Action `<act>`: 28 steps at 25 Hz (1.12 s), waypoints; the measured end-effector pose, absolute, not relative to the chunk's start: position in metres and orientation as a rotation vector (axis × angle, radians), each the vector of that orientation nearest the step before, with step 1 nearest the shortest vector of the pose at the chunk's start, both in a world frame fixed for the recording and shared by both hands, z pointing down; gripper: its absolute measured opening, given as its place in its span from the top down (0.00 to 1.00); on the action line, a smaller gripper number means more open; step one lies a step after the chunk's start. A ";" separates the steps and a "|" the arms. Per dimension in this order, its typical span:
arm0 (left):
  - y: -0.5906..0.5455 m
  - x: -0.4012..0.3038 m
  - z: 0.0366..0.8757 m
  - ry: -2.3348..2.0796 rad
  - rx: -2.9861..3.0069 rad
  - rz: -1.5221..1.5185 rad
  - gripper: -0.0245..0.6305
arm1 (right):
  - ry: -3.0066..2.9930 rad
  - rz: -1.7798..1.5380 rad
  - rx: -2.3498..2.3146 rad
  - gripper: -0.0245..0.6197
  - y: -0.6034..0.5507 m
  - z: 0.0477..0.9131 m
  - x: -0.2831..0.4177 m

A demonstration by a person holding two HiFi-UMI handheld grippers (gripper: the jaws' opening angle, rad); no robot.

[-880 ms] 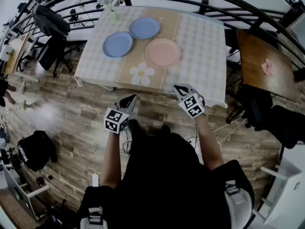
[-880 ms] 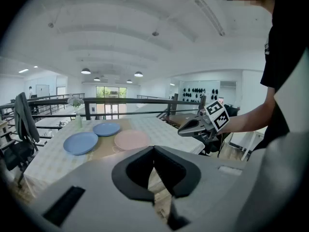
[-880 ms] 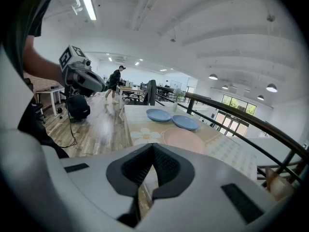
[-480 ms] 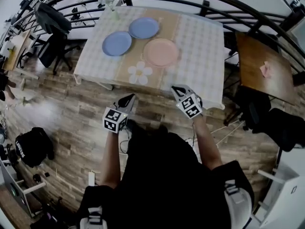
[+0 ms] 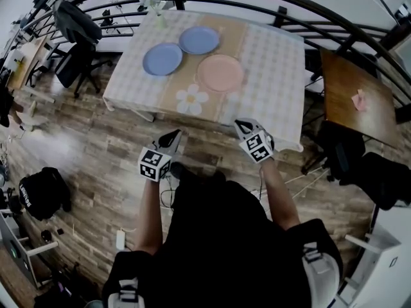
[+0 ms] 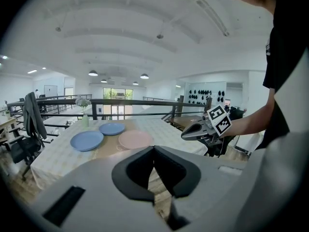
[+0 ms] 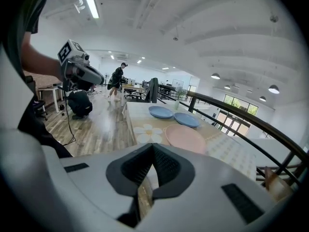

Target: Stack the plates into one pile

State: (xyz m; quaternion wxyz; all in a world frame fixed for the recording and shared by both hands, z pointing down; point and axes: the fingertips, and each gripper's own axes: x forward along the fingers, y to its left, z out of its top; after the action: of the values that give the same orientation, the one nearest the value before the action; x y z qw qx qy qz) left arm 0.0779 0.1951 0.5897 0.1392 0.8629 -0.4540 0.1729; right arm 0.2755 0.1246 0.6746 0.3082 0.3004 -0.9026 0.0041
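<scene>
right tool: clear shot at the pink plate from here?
Probably yes. The right tool hangs shut just short of the table; nothing stands between it and the pink plate. Needs opening first.

Across a plank floor (image 5: 96, 153), a bench (image 5: 273, 63) under checked cloth, with a tan runner (image 5: 232, 40) bearing a printed daisy (image 5: 192, 99). At its far corner, a vase (image 5: 157, 17) of flowers (blurry). Behind, a curved black railing (image 5: 308, 8). Rightward, a wooden side table (image 5: 350, 76); leftward, an office chair (image 5: 72, 66); nearer, a black bag (image 5: 40, 194).
</scene>
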 end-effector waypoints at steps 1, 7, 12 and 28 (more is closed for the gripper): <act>0.195 0.077 0.589 -1.317 2.494 0.495 0.96 | -2.382 0.010 0.788 0.96 0.125 0.676 0.275; 0.201 0.070 0.584 -1.311 2.485 0.467 0.96 | -2.367 0.002 0.779 0.96 0.130 0.670 0.268; 0.199 0.059 0.592 -1.287 2.475 0.455 0.96 | -2.368 -0.025 0.830 0.96 0.118 0.661 0.252; 0.137 -0.010 0.602 -1.183 2.481 0.425 0.96 | -2.307 -0.015 0.961 0.96 0.062 0.657 0.190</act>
State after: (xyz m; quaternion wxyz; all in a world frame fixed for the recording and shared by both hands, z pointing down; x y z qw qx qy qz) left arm -0.0101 0.1372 0.6019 0.1793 0.8776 -0.4185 0.1502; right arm 0.1898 0.0619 0.6571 0.3158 0.3649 -0.8758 -0.0059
